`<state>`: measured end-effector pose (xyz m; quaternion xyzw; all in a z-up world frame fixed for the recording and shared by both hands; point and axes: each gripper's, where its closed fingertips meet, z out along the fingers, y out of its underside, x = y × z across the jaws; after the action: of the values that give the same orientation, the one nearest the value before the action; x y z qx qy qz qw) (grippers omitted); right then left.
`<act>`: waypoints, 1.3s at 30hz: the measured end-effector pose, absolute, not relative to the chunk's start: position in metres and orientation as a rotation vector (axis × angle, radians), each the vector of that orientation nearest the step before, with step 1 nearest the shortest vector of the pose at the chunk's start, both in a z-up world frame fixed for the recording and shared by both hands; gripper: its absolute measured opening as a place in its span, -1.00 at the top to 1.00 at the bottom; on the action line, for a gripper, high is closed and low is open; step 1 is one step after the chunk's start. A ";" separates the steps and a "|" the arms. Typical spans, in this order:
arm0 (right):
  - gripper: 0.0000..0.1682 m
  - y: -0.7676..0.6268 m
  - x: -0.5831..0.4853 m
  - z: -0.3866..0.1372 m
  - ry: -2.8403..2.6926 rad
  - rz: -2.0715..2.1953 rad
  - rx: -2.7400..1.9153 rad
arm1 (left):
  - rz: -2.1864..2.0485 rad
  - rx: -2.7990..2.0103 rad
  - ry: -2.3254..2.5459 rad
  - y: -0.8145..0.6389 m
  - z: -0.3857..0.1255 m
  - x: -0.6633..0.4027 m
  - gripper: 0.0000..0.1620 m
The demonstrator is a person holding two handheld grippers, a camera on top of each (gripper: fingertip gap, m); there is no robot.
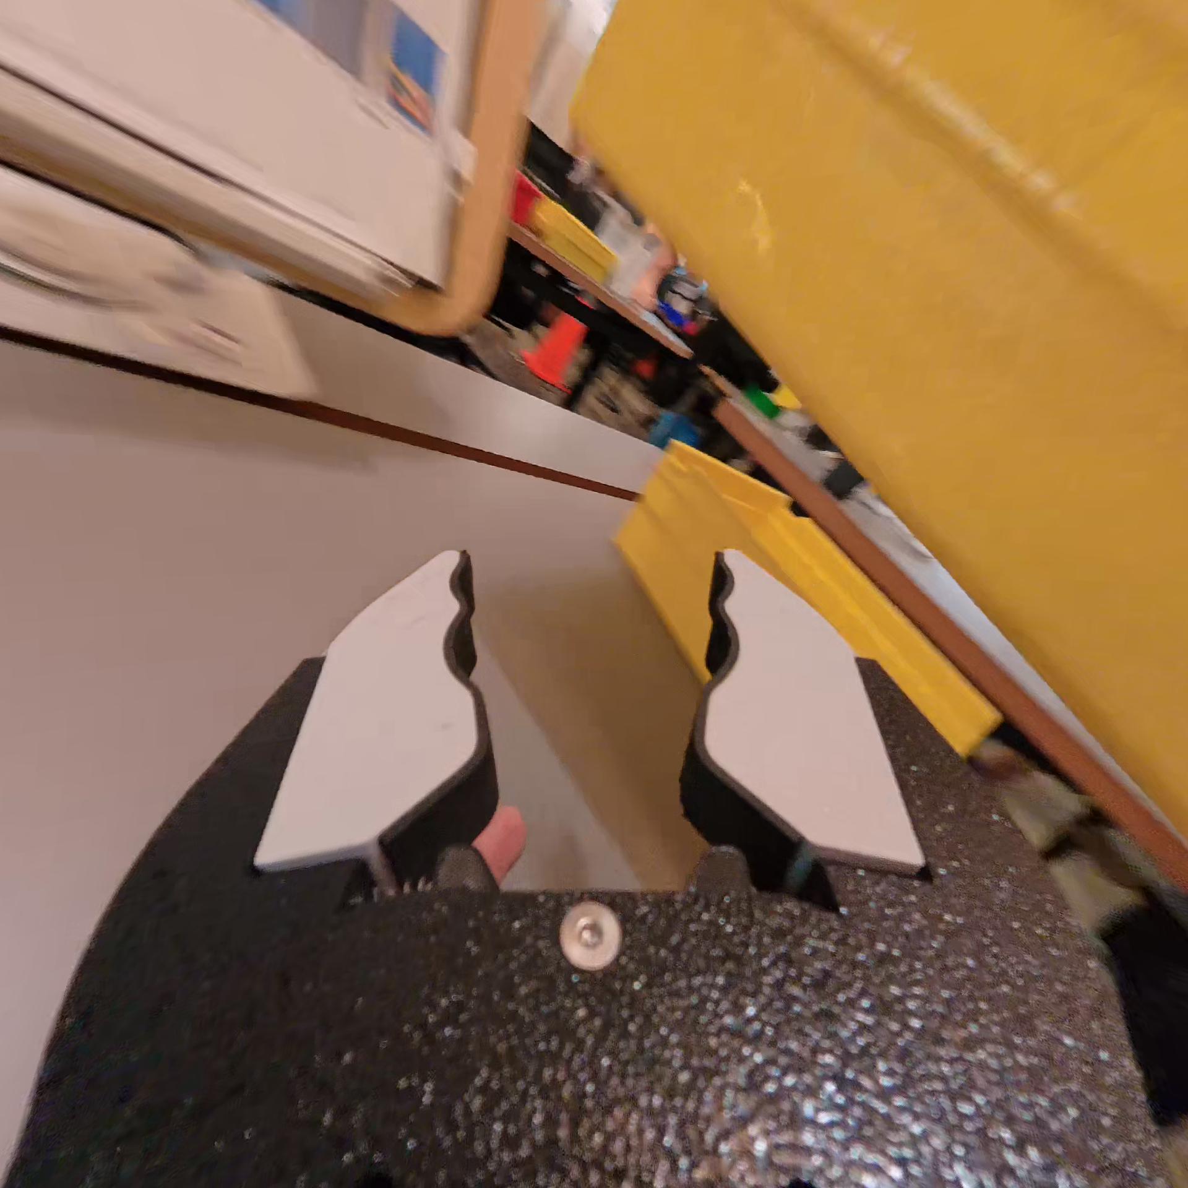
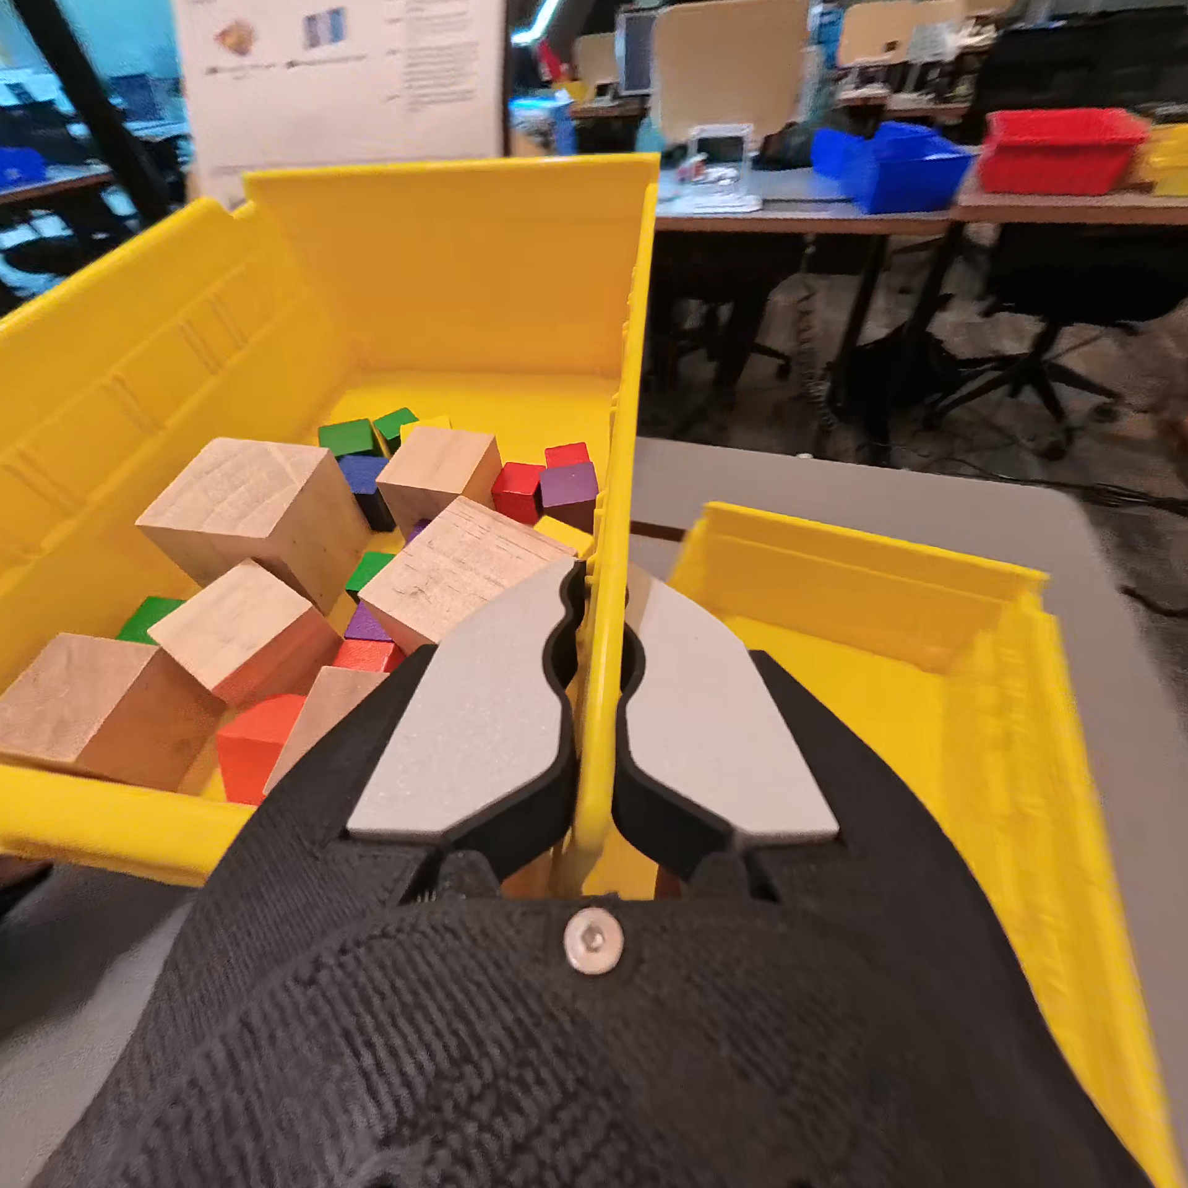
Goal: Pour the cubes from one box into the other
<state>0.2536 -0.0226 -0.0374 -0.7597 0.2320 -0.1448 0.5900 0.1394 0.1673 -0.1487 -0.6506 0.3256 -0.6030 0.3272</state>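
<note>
The right gripper (image 2: 604, 578) is clamped on the side wall of the full yellow box (image 2: 450, 270), which is held lifted above the worktop (image 2: 836, 488). The cubes (image 2: 360, 566), large plain wooden ones and small coloured ones, are heaped inside it. The second yellow box (image 2: 1003, 739) is set beside it near the worktop's far edge, its floor bare. The left gripper (image 1: 594, 566) is held over the worktop with jaws apart, nothing between them.
</note>
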 end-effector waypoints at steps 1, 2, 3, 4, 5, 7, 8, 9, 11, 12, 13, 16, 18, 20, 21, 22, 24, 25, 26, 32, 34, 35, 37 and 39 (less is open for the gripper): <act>0.94 -0.004 0.243 -0.045 0.514 -0.306 -1.786 | -1.499 -1.673 0.856 0.185 -0.144 0.115 0.12; 0.94 0.016 0.231 -0.054 0.493 -0.263 -1.794 | -1.434 -1.626 0.870 0.198 -0.139 0.091 0.12; 0.94 0.035 0.219 -0.063 0.474 -0.218 -1.803 | -1.361 -1.587 0.886 0.210 -0.135 0.065 0.17; 0.95 0.055 0.206 -0.074 0.458 -0.171 -1.817 | -1.276 -1.558 0.909 0.221 -0.134 0.040 0.18; 0.95 0.074 0.193 -0.086 0.448 -0.114 -1.824 | -1.185 -1.538 0.939 0.230 -0.137 0.014 0.18; 0.95 0.111 0.166 -0.110 0.430 -0.019 -1.846 | -0.978 -1.528 0.963 0.252 -0.145 -0.038 0.13; 0.95 0.128 0.153 -0.122 0.427 0.025 -1.854 | -0.874 -1.530 0.963 0.264 -0.150 -0.063 0.10; 0.94 0.144 0.142 -0.133 0.423 0.056 -1.867 | -0.791 -1.537 0.961 0.273 -0.155 -0.087 0.08; 0.94 0.171 0.121 -0.153 0.427 0.110 -1.881 | -0.689 -1.578 0.927 0.289 -0.162 -0.127 0.08; 0.94 0.183 0.113 -0.161 0.424 0.124 -1.899 | -0.665 -1.600 0.900 0.295 -0.165 -0.143 0.08; 0.94 0.194 0.105 -0.168 0.419 0.136 -1.913 | -0.653 -1.624 0.864 0.301 -0.167 -0.156 0.08; 0.94 0.220 0.084 -0.182 0.395 0.115 -1.952 | -0.628 -1.677 0.821 0.315 -0.175 -0.180 0.08; 0.94 0.234 0.073 -0.187 0.380 0.083 -1.975 | -0.605 -1.696 0.837 0.322 -0.180 -0.188 0.07; 0.94 0.245 0.064 -0.191 0.368 0.041 -1.974 | -0.590 -1.699 0.840 0.329 -0.181 -0.192 0.08; 0.94 0.249 0.061 -0.192 0.356 0.003 -1.974 | -0.587 -1.699 0.834 0.332 -0.182 -0.193 0.09; 0.93 0.252 0.056 -0.193 0.351 -0.031 -1.971 | -0.594 -1.698 0.827 0.335 -0.182 -0.193 0.14; 0.90 0.261 0.045 -0.196 0.329 -0.100 -1.969 | -0.624 -1.701 0.802 0.340 -0.182 -0.191 0.15; 0.90 0.265 0.040 -0.198 0.326 -0.122 -1.958 | -0.642 -1.709 0.778 0.343 -0.183 -0.190 0.14; 0.88 0.270 0.034 -0.200 0.336 -0.108 -1.946 | -0.655 -1.720 0.756 0.346 -0.184 -0.189 0.12; 0.80 0.301 0.012 -0.201 0.430 -0.016 -1.907 | -0.524 -1.759 0.640 0.375 -0.186 -0.205 0.16; 0.75 0.311 0.005 -0.200 0.470 0.028 -1.882 | -0.480 -1.751 0.586 0.386 -0.182 -0.219 0.12; 0.73 0.315 0.001 -0.200 0.482 0.046 -1.870 | -0.478 -1.750 0.556 0.391 -0.180 -0.226 0.11; 0.68 0.321 -0.007 -0.199 0.498 0.049 -1.856 | -0.479 -1.749 0.498 0.398 -0.175 -0.240 0.08; 0.50 0.330 -0.023 -0.198 0.419 0.021 -1.873 | -0.475 -1.749 0.463 0.403 -0.174 -0.251 0.08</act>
<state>-0.0229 0.3303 -0.1982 -0.7992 0.1790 0.0090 0.5738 -0.2513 0.4029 -0.1737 -0.7524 0.1991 -0.2042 0.5937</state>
